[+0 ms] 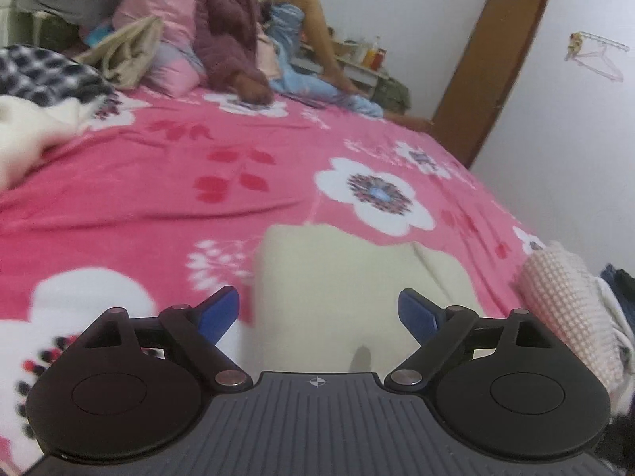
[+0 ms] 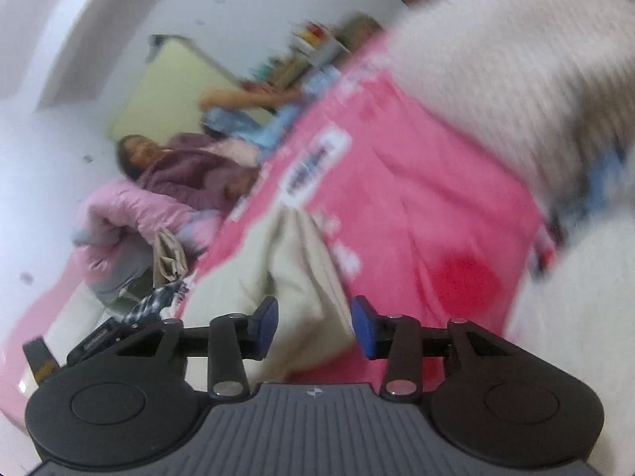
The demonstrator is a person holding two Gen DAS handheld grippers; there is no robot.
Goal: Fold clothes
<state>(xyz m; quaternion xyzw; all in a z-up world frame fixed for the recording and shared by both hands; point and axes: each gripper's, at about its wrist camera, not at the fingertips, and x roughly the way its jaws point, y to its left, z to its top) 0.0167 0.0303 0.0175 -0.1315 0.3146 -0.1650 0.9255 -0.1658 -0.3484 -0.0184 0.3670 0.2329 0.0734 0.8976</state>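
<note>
A cream garment [image 1: 337,277] lies flat on the pink floral bedspread [image 1: 158,182], right in front of my left gripper [image 1: 317,311]. The left gripper is open wide and empty, its blue pads above the cloth's near part. In the right wrist view, tilted and blurred, a cream cloth [image 2: 301,261] lies on the bedspread [image 2: 436,206] and runs between the blue pads of my right gripper [image 2: 313,327]. The right jaws stand part open around the cloth; I cannot tell if they touch it.
A pink waffle-knit pile [image 1: 571,309] sits at the bed's right edge. A cream blanket [image 1: 27,127] and checked cloth [image 1: 43,71] lie far left. People [image 1: 230,39] sit at the bed's far side among pink bedding. A white fuzzy mass [image 2: 516,59] fills the right wrist view's upper right.
</note>
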